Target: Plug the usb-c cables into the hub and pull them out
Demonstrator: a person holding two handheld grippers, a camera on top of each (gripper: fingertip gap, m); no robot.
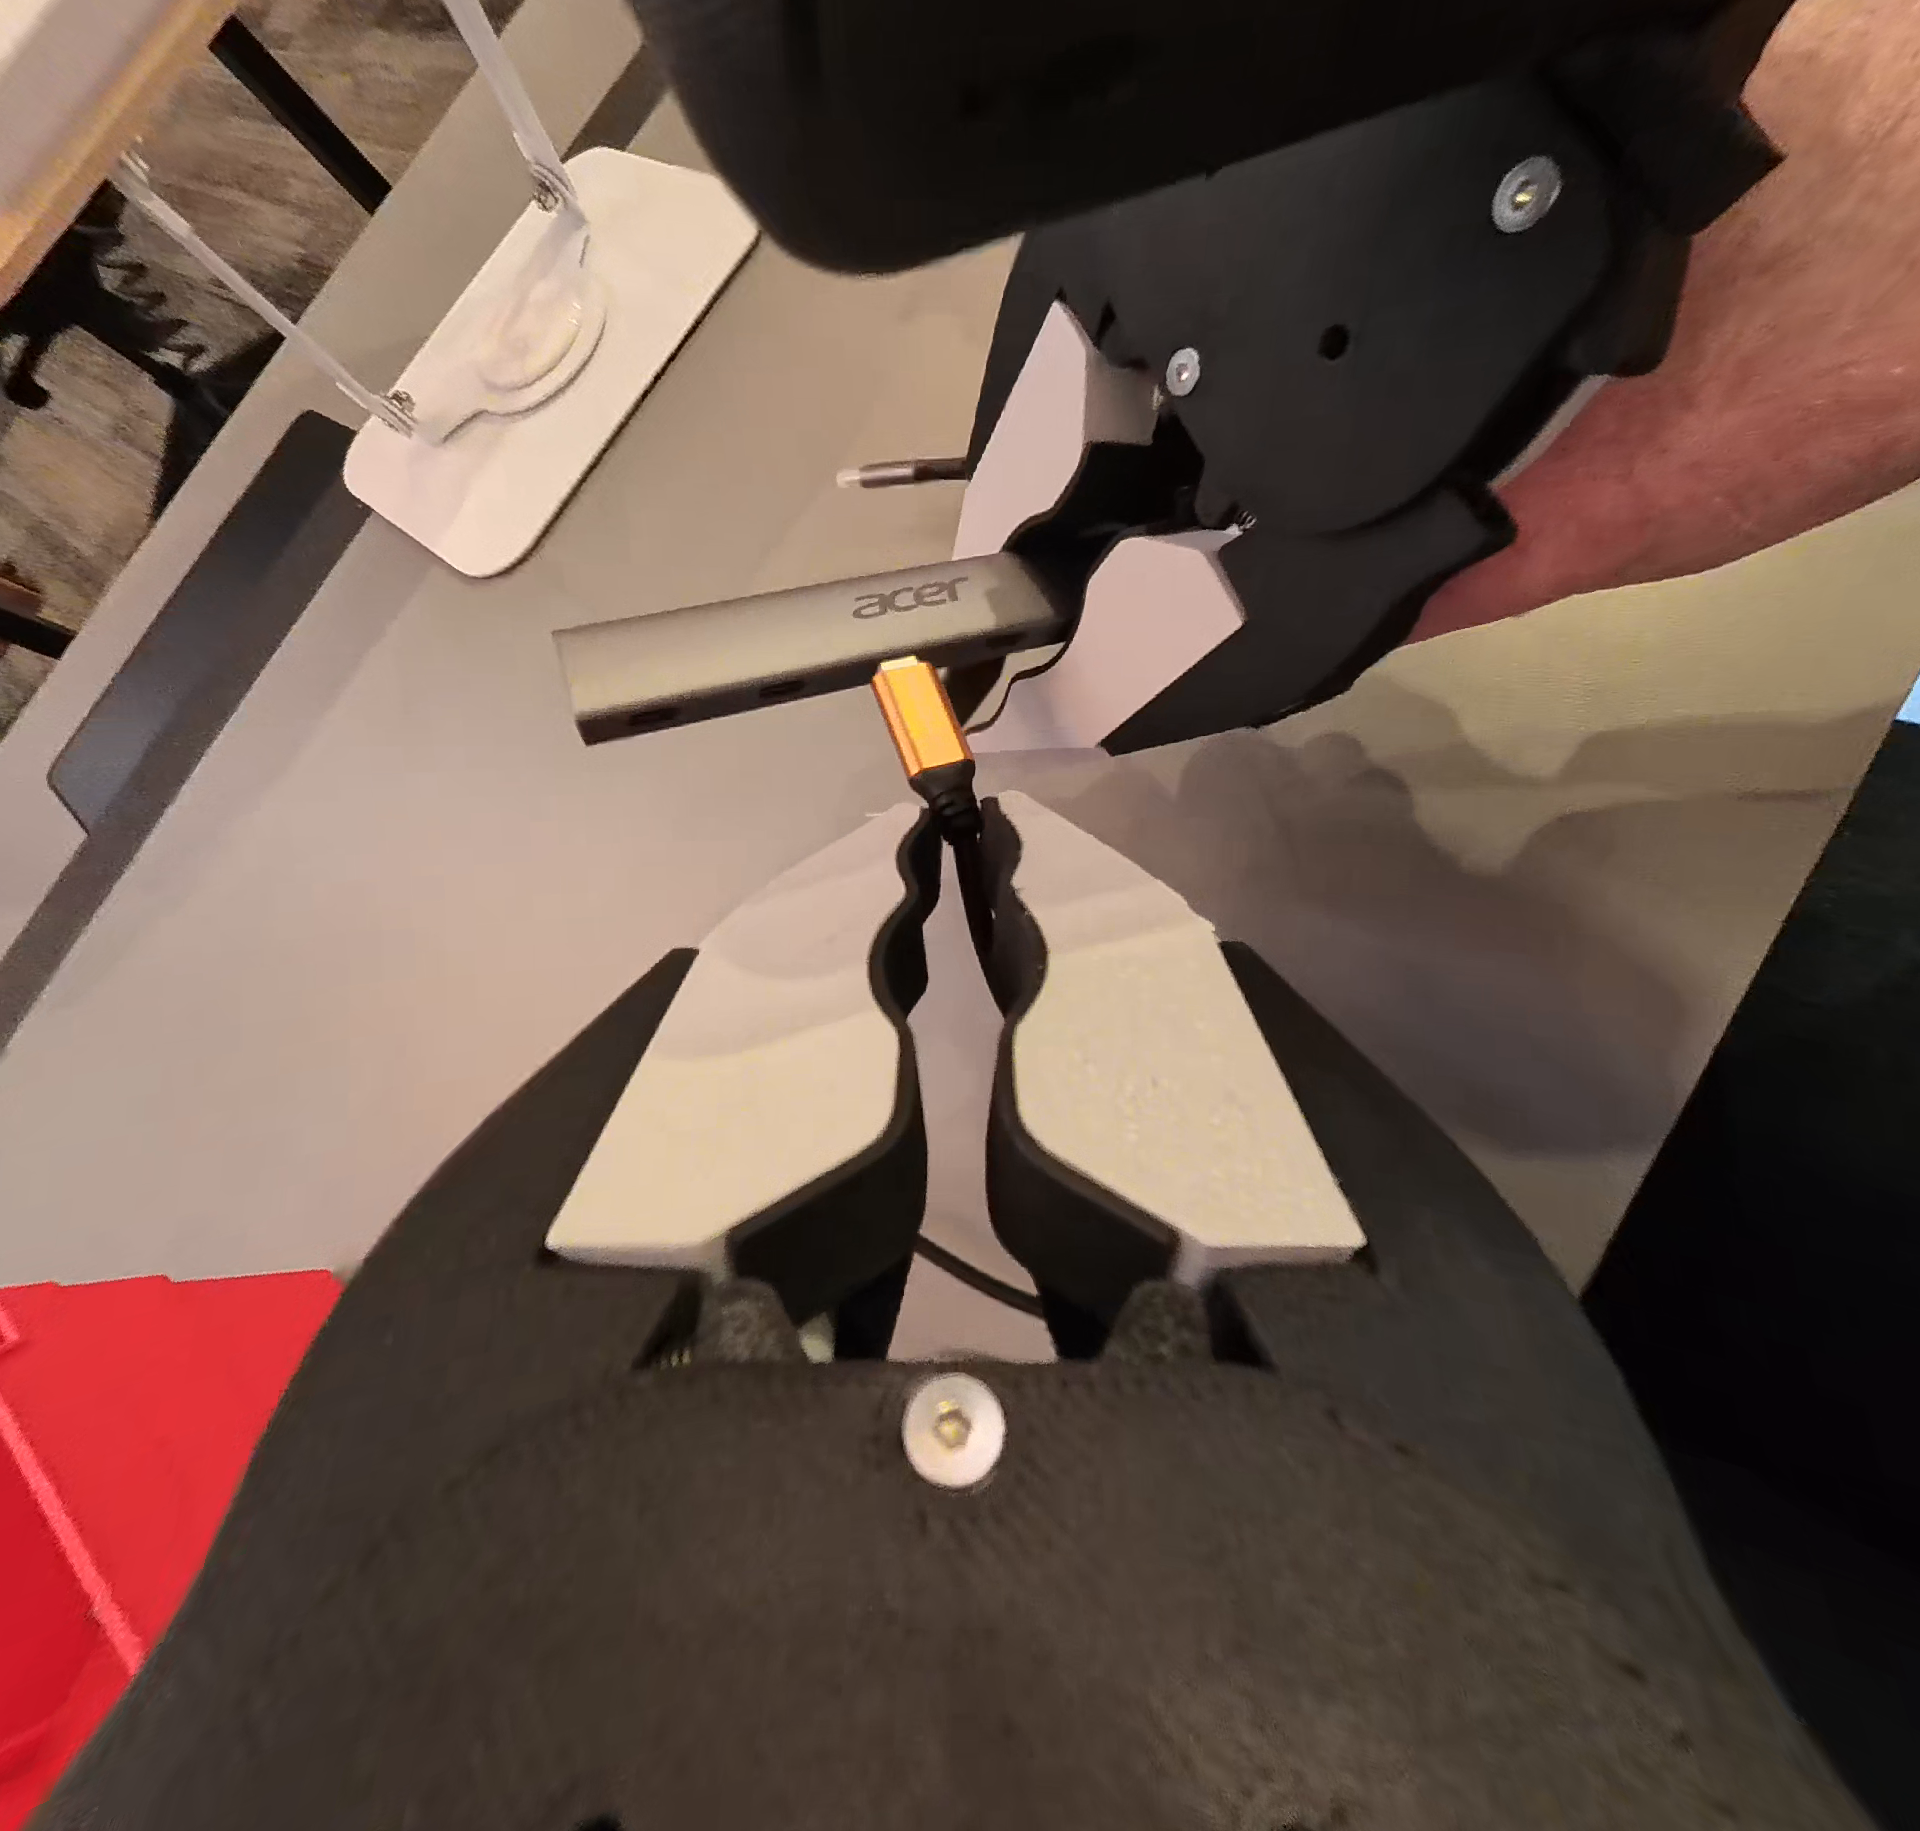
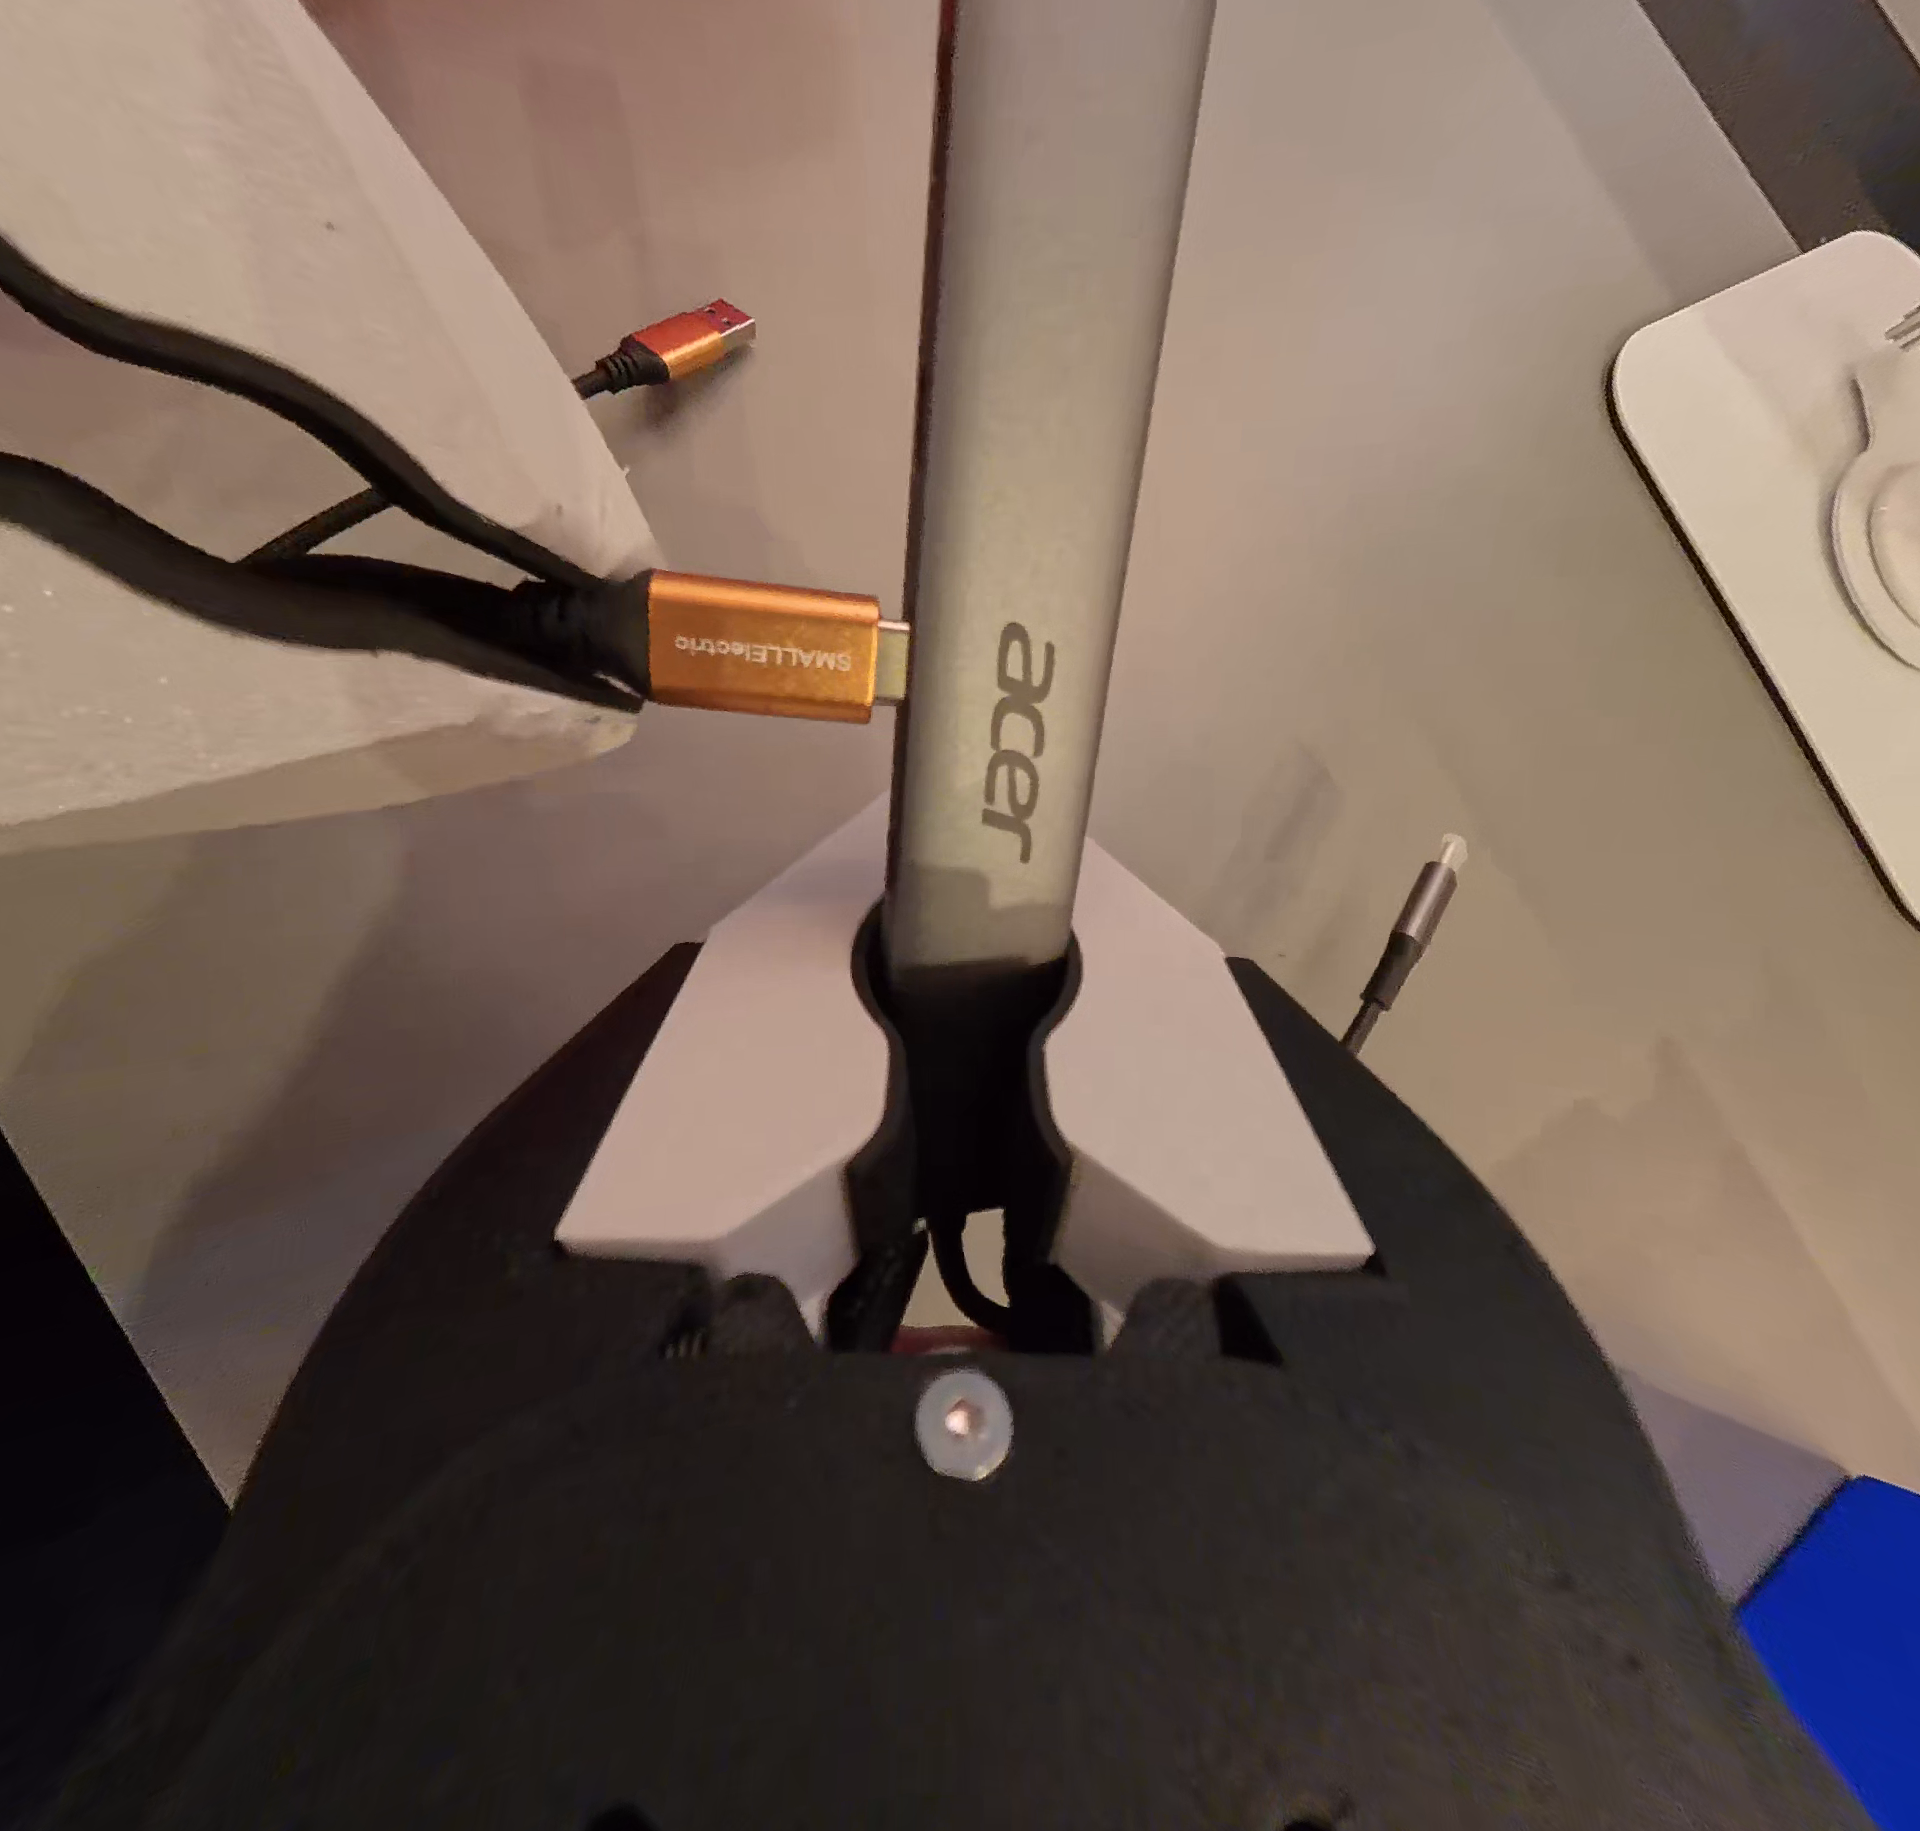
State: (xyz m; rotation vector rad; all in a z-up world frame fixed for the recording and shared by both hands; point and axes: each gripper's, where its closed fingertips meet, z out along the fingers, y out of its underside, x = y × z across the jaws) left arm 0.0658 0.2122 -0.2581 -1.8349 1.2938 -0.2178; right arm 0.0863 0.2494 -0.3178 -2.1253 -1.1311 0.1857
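The grey hub (image 2: 1049,410) sticks out forward from my right gripper (image 2: 977,908), which is shut on its cable end and holds it above the table. My left gripper (image 1: 945,805) is shut on the black cable just behind the orange usb-c plug (image 1: 920,727). The plug's metal tip meets a port on the hub's (image 1: 790,638) side, and part of the tip still shows in the right wrist view (image 2: 764,654). The right gripper (image 1: 1070,576) also shows in the left wrist view. The left gripper's white fingers (image 2: 260,410) fill the left of the right wrist view.
An orange usb-a plug (image 2: 691,342) and a grey capped plug (image 2: 1418,919) lie on the grey table (image 2: 1403,431). A white stand base (image 1: 540,358) sits at the far side. A red box (image 1: 156,1418) is at the lower left. A person's arm (image 1: 1766,327) is behind the right gripper. About 8 cm separates my left fingertips from my right.
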